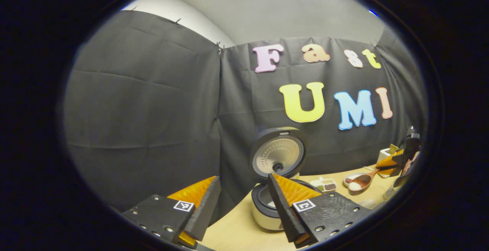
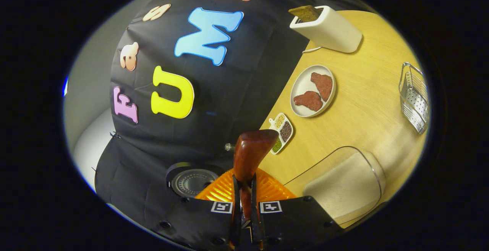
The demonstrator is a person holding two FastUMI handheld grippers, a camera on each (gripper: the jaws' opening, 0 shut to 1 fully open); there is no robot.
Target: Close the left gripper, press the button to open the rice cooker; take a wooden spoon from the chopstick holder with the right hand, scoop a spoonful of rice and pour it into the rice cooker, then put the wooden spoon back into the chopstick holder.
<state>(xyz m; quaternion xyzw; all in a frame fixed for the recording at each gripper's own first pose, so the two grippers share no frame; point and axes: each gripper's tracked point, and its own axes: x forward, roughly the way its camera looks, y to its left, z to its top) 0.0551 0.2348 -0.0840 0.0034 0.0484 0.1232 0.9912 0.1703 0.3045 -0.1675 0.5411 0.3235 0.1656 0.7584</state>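
Your right gripper [image 2: 244, 201] clamps the smooth wooden spoon [image 1: 361, 181], its bowl heaped with white rice; left gripper [image 1: 238, 201] spread, rice cooker [image 1: 273, 178] ahead, round lid up.

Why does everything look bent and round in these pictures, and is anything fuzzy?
Left gripper view: the fisheye lens bows the wall seams and table edge; a ceiling light glares at the top; the rice cooker looks sharp. Right gripper view: the table curves, and the wooden spoon, close to the lens, looks slightly soft.

Light wooden table [image 2: 366, 102] carries rice cooker [image 1: 267, 205], grain tray [image 2: 282, 132], plate [image 2: 313, 90], clear rice container [image 2: 344, 186], wire rack [image 2: 414, 98], white holder [image 2: 328, 29].
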